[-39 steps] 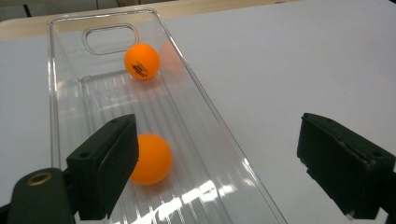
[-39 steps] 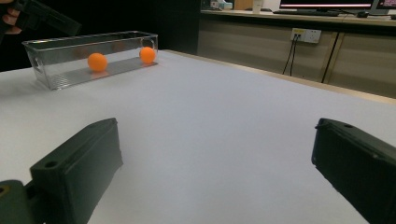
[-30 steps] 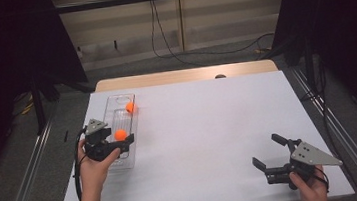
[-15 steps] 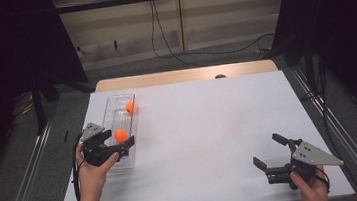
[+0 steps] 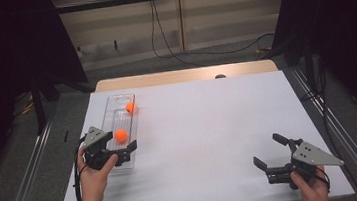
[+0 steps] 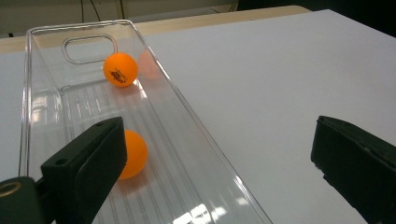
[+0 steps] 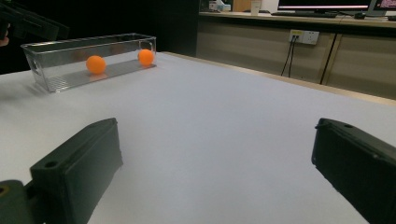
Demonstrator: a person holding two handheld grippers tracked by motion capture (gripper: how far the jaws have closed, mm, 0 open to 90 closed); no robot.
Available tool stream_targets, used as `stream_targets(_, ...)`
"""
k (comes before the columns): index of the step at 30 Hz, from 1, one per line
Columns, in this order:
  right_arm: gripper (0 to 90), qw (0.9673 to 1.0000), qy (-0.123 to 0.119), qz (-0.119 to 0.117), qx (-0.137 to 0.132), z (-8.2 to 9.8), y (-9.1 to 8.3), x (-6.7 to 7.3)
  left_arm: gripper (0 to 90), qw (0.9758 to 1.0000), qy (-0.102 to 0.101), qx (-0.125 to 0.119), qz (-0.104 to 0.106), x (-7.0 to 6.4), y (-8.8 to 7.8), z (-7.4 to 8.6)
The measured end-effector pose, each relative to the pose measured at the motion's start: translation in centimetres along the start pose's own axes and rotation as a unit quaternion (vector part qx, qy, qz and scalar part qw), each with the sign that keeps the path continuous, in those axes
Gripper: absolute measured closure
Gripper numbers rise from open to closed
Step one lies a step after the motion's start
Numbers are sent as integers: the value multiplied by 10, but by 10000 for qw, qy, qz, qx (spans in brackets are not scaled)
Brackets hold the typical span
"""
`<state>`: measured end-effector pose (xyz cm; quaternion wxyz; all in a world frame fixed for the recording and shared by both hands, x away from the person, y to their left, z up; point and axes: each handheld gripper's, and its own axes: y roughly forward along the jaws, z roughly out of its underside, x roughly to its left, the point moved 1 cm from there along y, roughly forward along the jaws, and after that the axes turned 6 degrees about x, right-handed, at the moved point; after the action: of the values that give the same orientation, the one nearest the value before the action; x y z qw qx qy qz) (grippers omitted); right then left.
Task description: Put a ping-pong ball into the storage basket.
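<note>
Black left gripper sits at near end of clear tray, jaws spread wide, have just been opening. One jaw is over the tray, the other outside it over the table; the tray's long wall runs between them, nothing pinched. Near ball lies on the tray floor just past the inside jaw, partly hidden by it; contact can't be told. Grey plate on top of gripper, hand behind it.

Right gripper far off at the table's near right corner, jaws spread wide, holding nothing, low over bare white surface.

Writing: far ball has dark print, too small to read. Near ball shows no print.

Count: 2 orange balls, both in the tray, one mid-tray, one at the far end by the handle cutout. 1 tray. 2 grippers. 1 white table.
</note>
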<state>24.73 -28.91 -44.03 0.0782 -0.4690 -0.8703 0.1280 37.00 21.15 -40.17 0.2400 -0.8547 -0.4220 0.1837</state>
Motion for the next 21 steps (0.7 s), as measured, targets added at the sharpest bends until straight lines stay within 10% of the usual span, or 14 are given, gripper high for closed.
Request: stream_targets(21, 10, 10000, -3, -2, -4, 0, 0, 0, 37, 9997, 132, -207, 44, -9, -3, 15)
